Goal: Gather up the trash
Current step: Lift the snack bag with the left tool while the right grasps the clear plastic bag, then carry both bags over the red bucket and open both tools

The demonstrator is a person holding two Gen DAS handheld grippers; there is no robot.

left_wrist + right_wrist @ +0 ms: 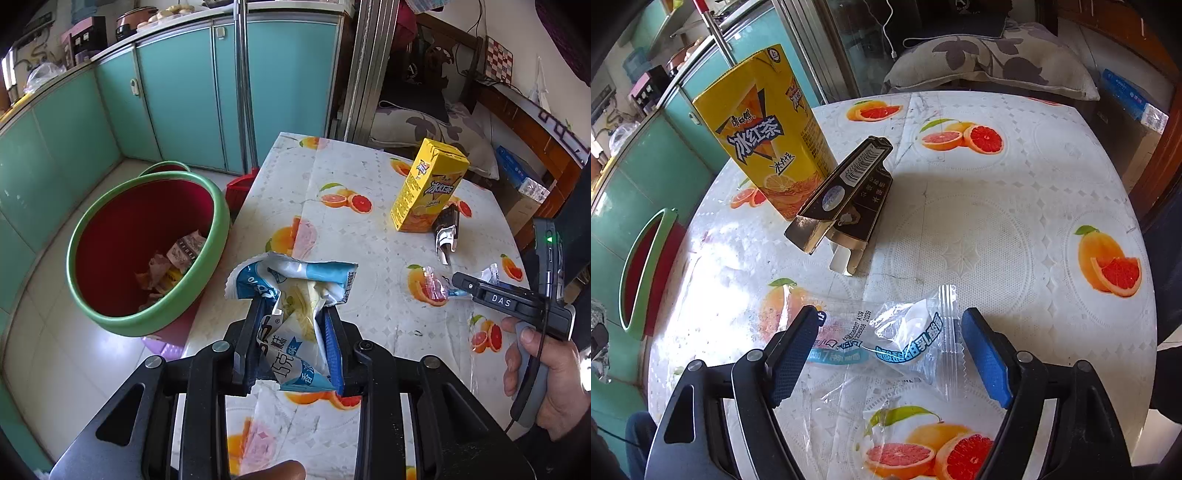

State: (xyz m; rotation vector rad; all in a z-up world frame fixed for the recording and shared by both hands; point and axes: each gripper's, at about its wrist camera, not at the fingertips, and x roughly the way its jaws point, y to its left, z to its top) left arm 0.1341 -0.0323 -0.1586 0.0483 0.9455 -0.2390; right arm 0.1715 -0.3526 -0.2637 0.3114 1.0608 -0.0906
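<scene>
My left gripper [293, 310] is shut on a crumpled blue-and-white ice cream wrapper [291, 284], held above the table's left edge beside the red bin with a green rim [140, 325], which holds several scraps. My right gripper [890, 325] stands open low over the table, its blue pads [986, 354] on either side of a clear snack wrapper [908, 332] without pressing it. In the left wrist view, that right gripper [458, 282] reaches the same clear wrapper [432, 286]. A yellow tea carton [768, 129] stands upright, with a dark, flattened foil box [846, 192] lying against it.
The fruit-print tablecloth [997, 206] covers the table. Teal cabinets [177, 92] line the wall behind the bin [642, 280]. A red dustpan [240, 188] stands at the table's far left corner, and a pillow [436, 125] lies beyond it. A hand [543, 369] holds the right gripper's handle.
</scene>
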